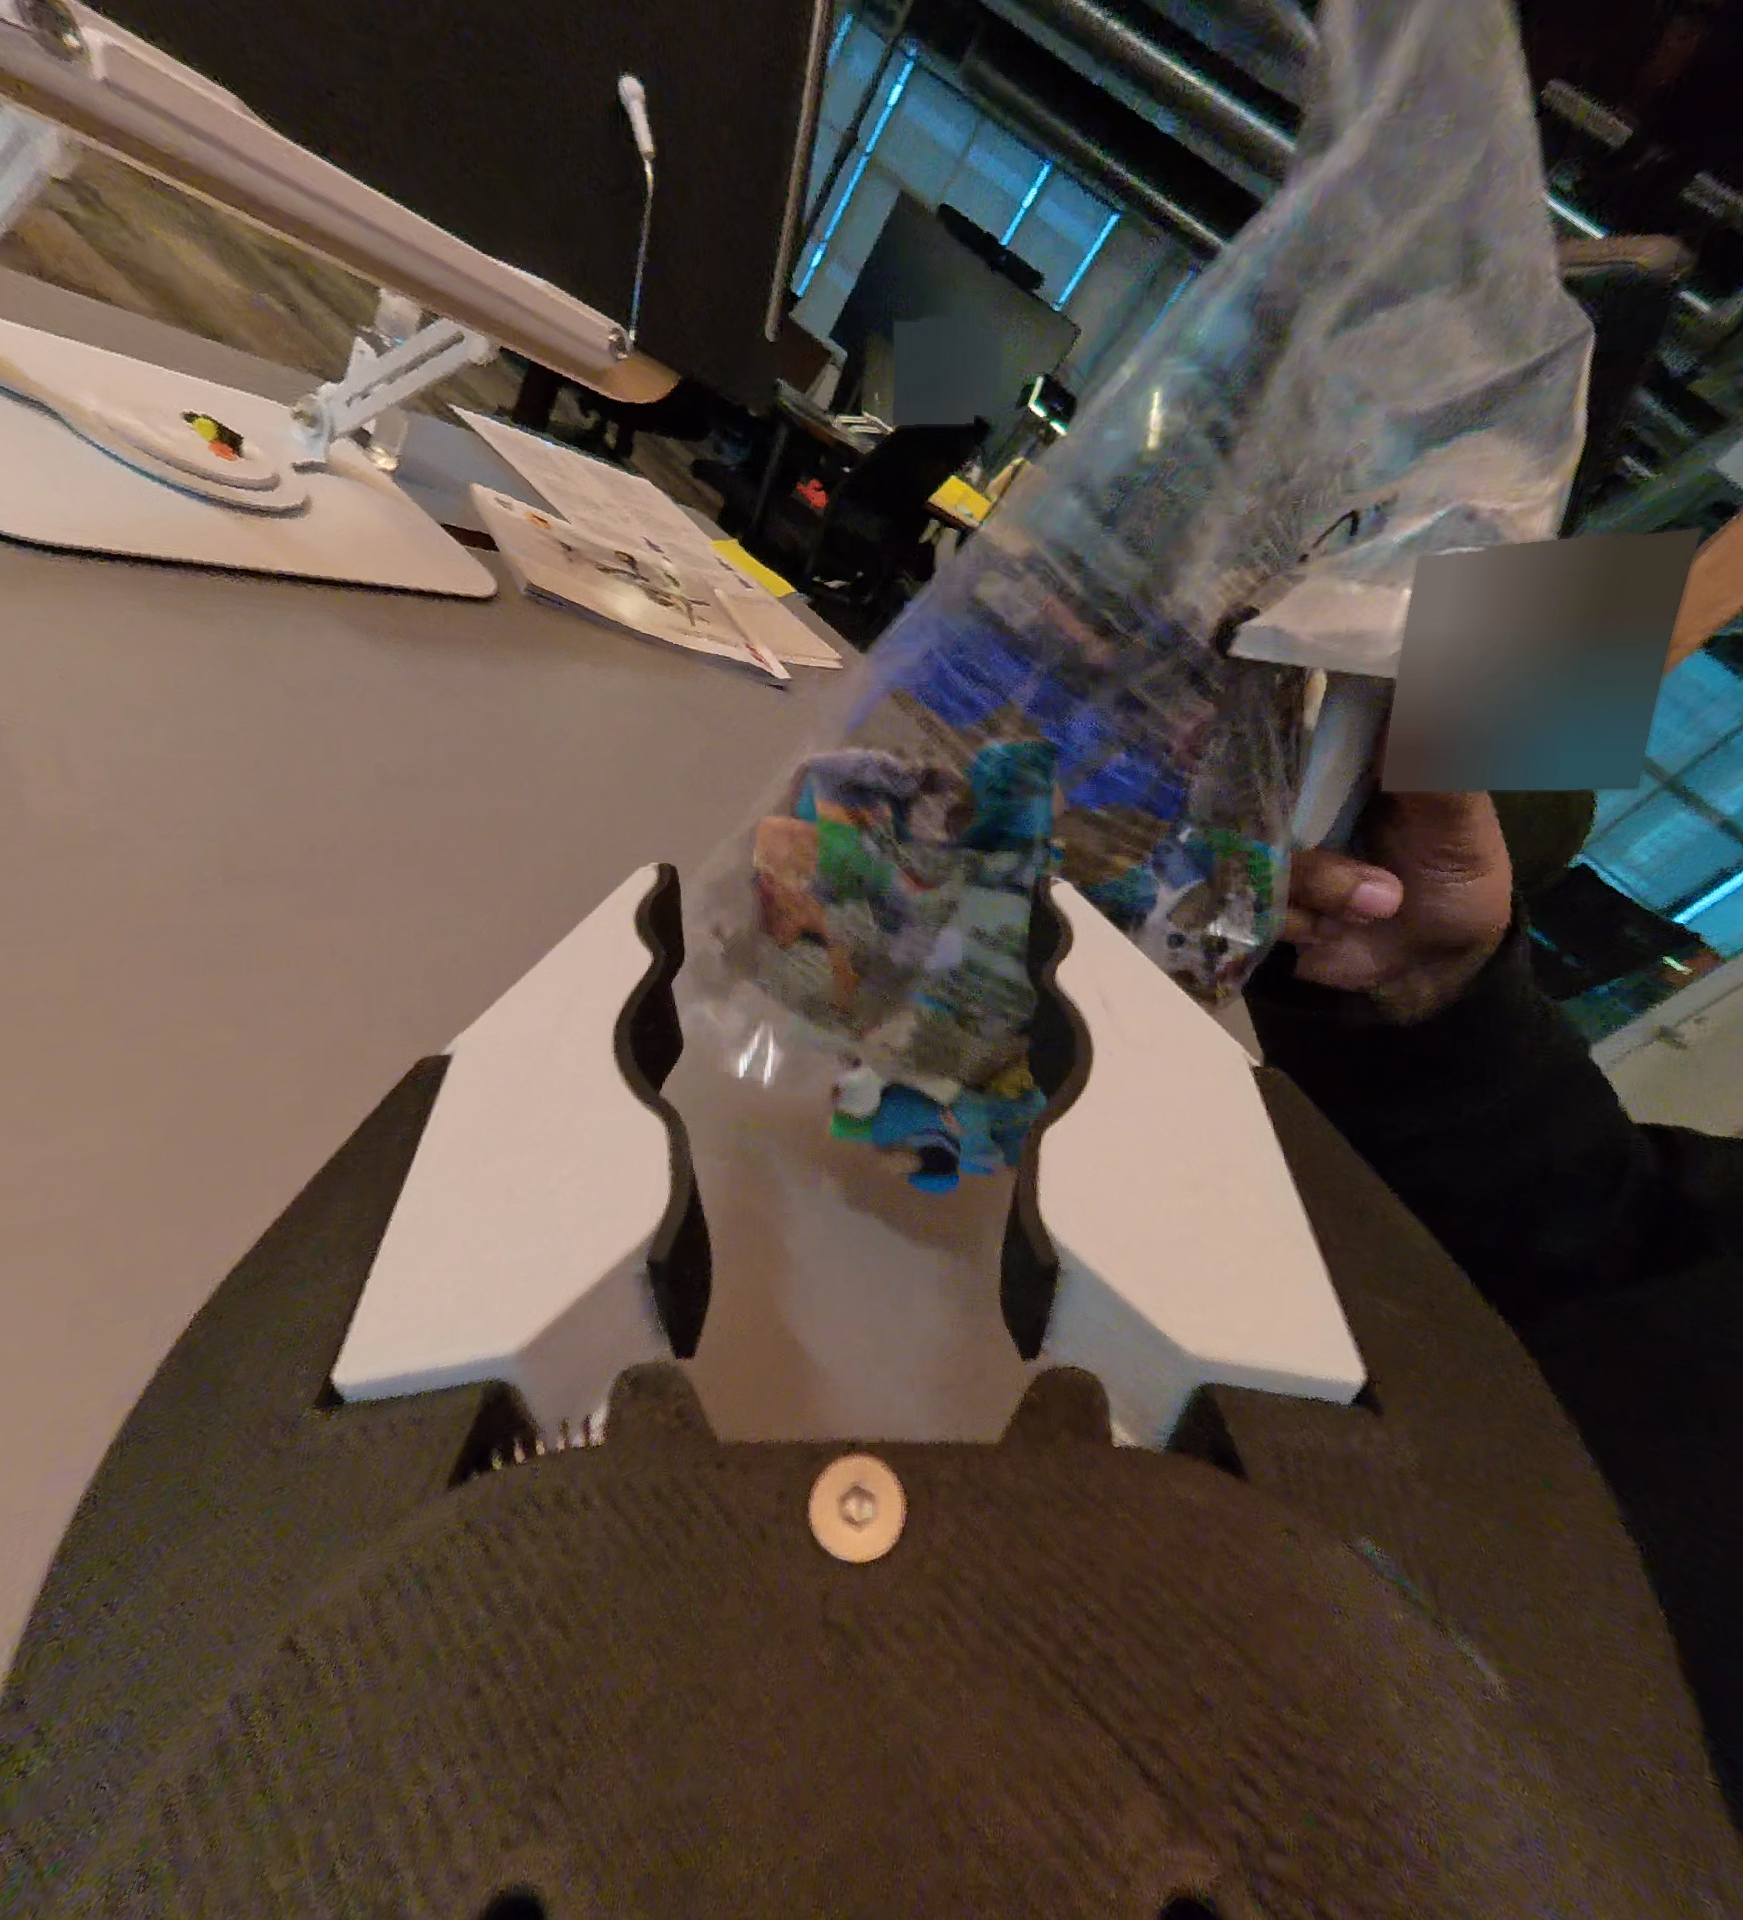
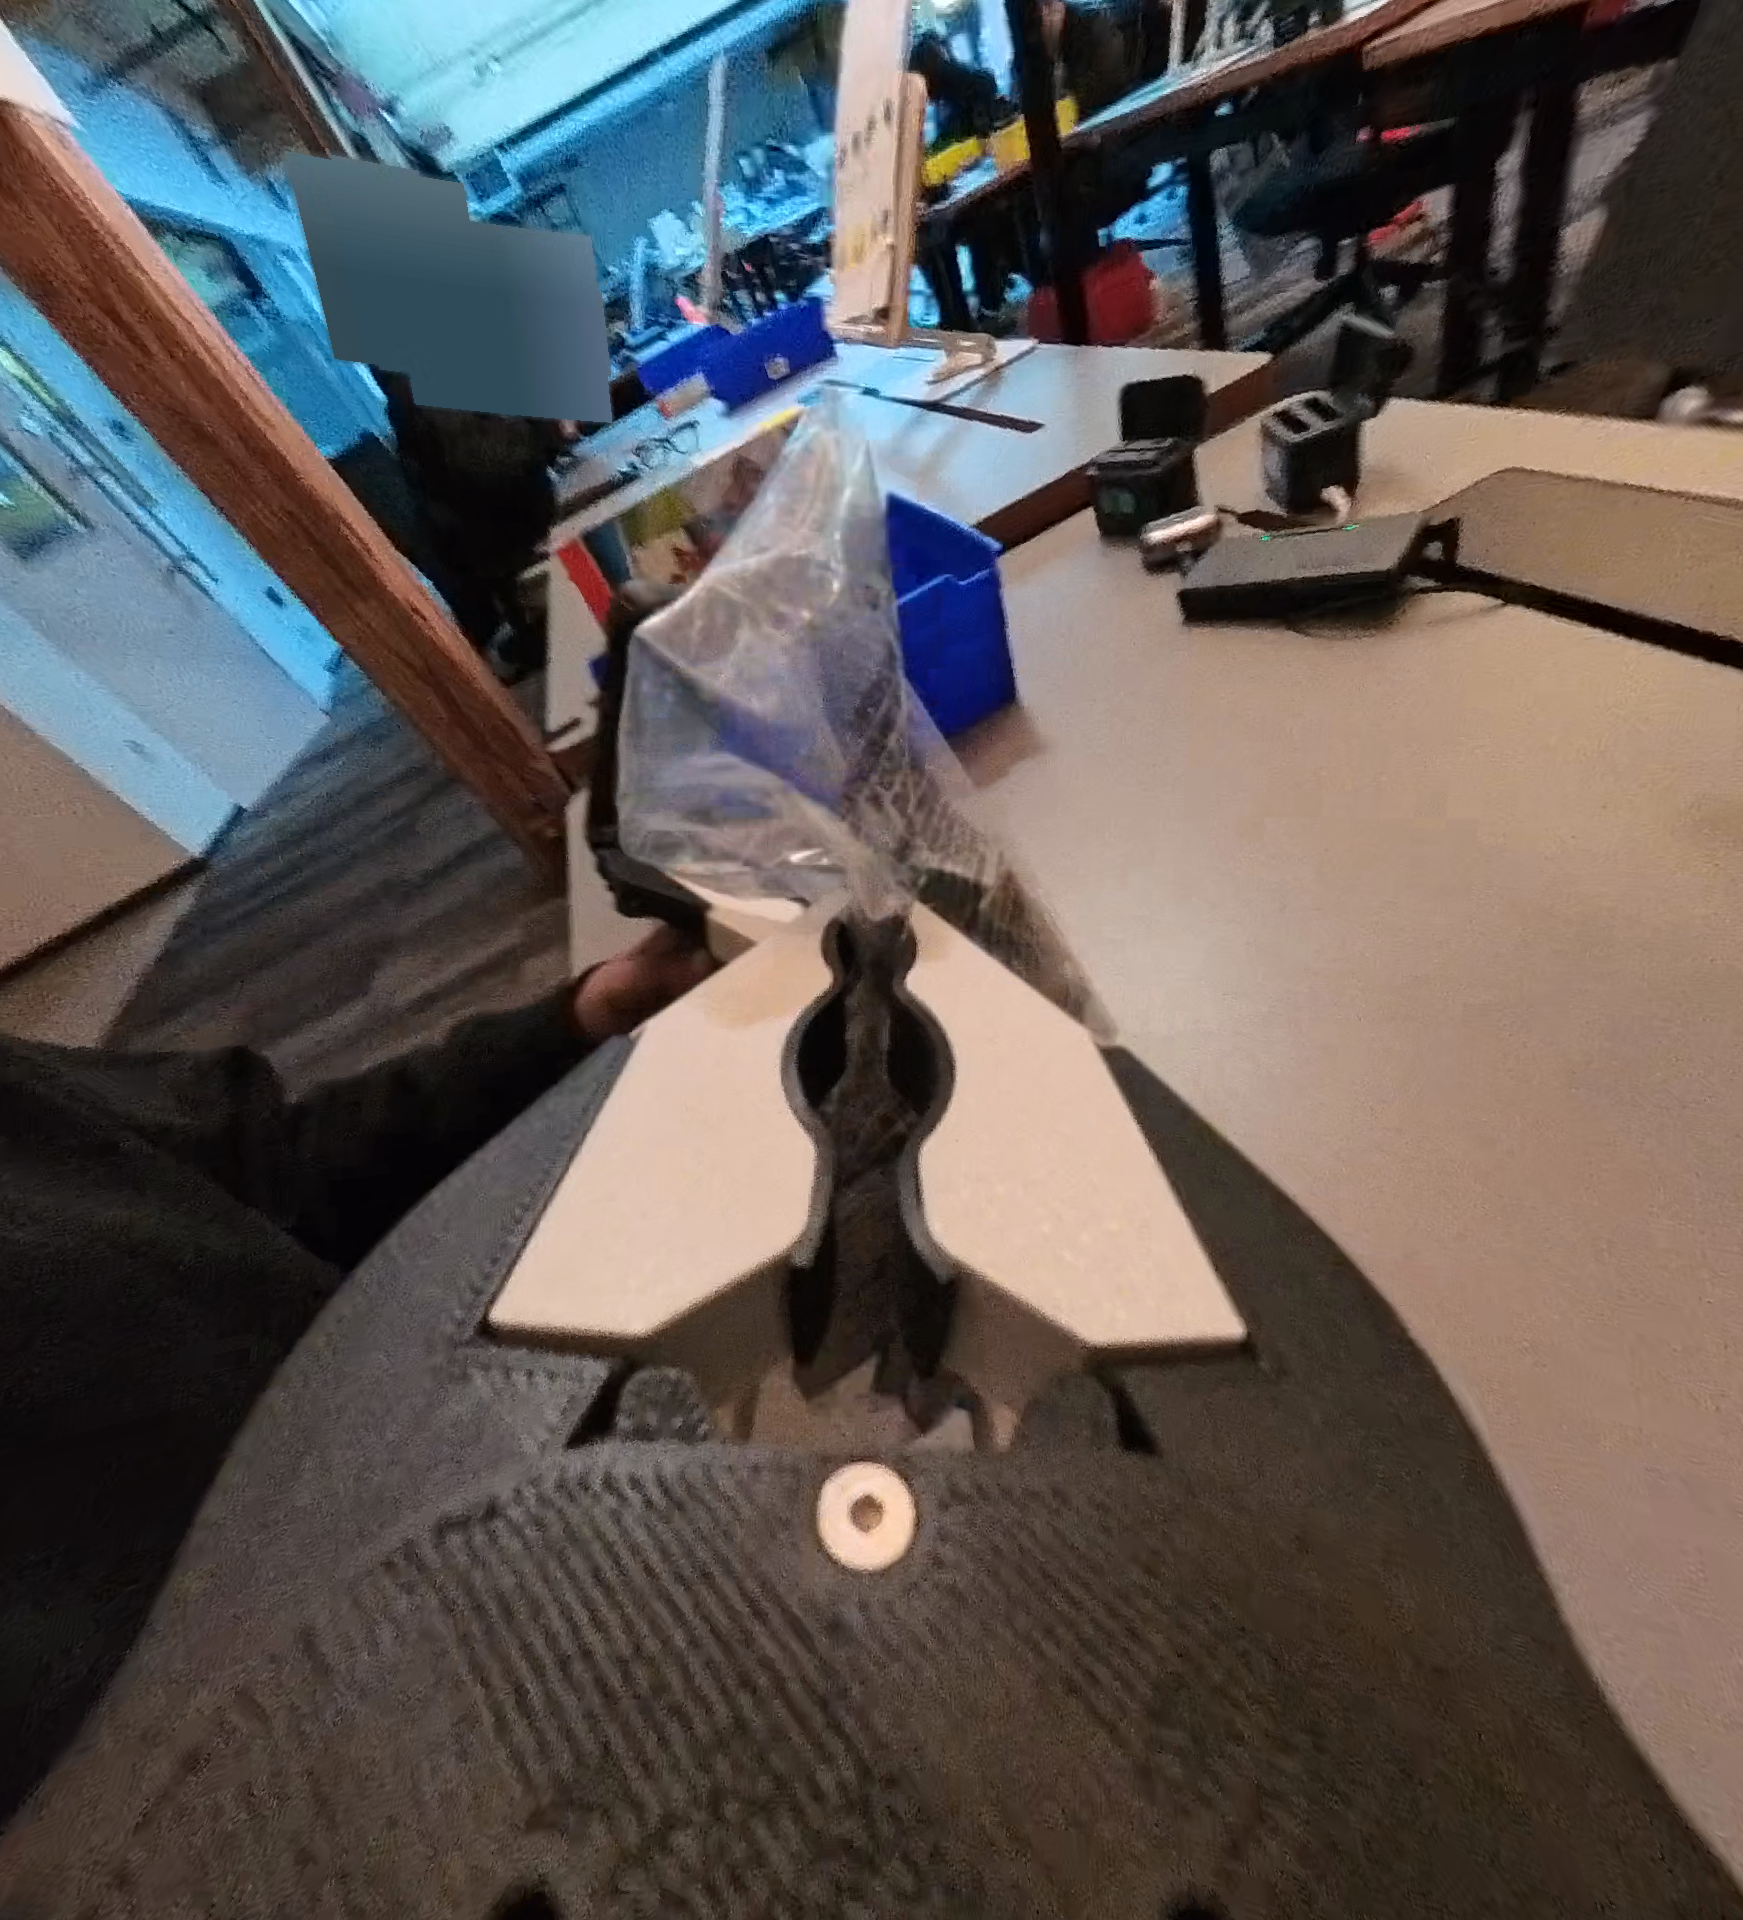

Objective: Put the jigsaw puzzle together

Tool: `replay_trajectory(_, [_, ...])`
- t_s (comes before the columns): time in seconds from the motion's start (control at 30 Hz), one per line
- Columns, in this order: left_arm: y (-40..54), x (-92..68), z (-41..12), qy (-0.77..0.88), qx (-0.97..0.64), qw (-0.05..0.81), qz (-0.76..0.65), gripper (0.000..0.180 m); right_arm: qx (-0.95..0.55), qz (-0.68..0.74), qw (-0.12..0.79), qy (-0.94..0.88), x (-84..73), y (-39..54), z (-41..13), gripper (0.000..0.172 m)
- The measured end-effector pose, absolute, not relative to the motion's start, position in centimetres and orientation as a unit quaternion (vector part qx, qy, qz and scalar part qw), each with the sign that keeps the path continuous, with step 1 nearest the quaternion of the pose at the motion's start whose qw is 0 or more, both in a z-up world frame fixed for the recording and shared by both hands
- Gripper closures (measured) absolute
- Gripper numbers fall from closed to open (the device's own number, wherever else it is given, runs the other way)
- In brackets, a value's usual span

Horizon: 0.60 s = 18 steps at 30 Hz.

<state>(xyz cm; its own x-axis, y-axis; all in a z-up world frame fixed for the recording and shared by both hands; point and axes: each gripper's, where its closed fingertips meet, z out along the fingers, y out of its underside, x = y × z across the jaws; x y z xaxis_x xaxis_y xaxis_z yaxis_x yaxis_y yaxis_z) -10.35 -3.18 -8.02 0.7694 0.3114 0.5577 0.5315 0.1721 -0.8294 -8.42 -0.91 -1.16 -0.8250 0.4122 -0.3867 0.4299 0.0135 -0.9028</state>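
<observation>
Left wrist view: left hand-held gripper (image 1: 856, 914) spread, jaws wide. Clear plastic bag (image 1: 1262, 499) hangs from upper right down to frame centre; its full lower end, packed with small coloured pieces (image 1: 908, 914), sits between the fingertips. Right pad looks to touch the bag; left pad stands clear of it, no squeeze. Picture blurred here. Grey bench (image 1: 223, 883) beneath. White stand (image 1: 171, 457) upper left, leaflets (image 1: 638, 561) just right of it. A hand (image 1: 1386, 904) at right edge beside the bag.

Right wrist view: right hand-held gripper (image 2: 872, 935) pressed together, pinching a gathered neck of the bag (image 2: 763, 707) at the fingertips; film fans out above toward frame centre. Blue bin (image 2: 950, 613) behind the bag on the bench (image 2: 1366, 935). Black boxes (image 2: 1147, 457) and a flat black device (image 2: 1303, 566) upper right. A hand (image 2: 638, 982) left of the tips.
</observation>
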Motion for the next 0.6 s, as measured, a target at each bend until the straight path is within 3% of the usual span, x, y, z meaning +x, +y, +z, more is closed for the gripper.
replay_trajectory(0.03, [-2.8,-10.2,-7.9,-0.324,-0.638,0.693,-0.091,0.118,0.296,-0.640,0.038,0.708,-8.1,-1.2,-1.4,0.172])
replay_trajectory(0.1, [-2.4,-9.9,-7.6,-0.309,-0.639,0.697,-0.102,0.140,0.299,-0.633,0.041,0.713,-8.0,-1.2,-2.2,0.172])
replay_trajectory(0.17, [-2.5,-9.5,-7.1,-0.287,-0.644,0.704,-0.089,0.180,0.306,-0.615,0.003,0.727,-8.5,-0.5,-3.1,0.172])
replay_trajectory(0.27, [-3.0,-9.2,-5.9,-0.280,-0.646,0.708,-0.055,0.180,0.333,-0.582,-0.053,0.740,-10.0,1.3,-4.9,0.156])
replay_trajectory(0.47, [-3.5,-8.7,-5.0,-0.272,-0.675,0.685,-0.023,0.180,0.341,-0.570,-0.046,0.746,-9.7,1.6,-6.1,0.124])
replay_trajectory(0.6, [-3.2,-8.9,-6.1,-0.277,-0.704,0.654,0.005,0.180,0.328,-0.586,-0.049,0.740,-9.4,0.9,-5.1,0.117])
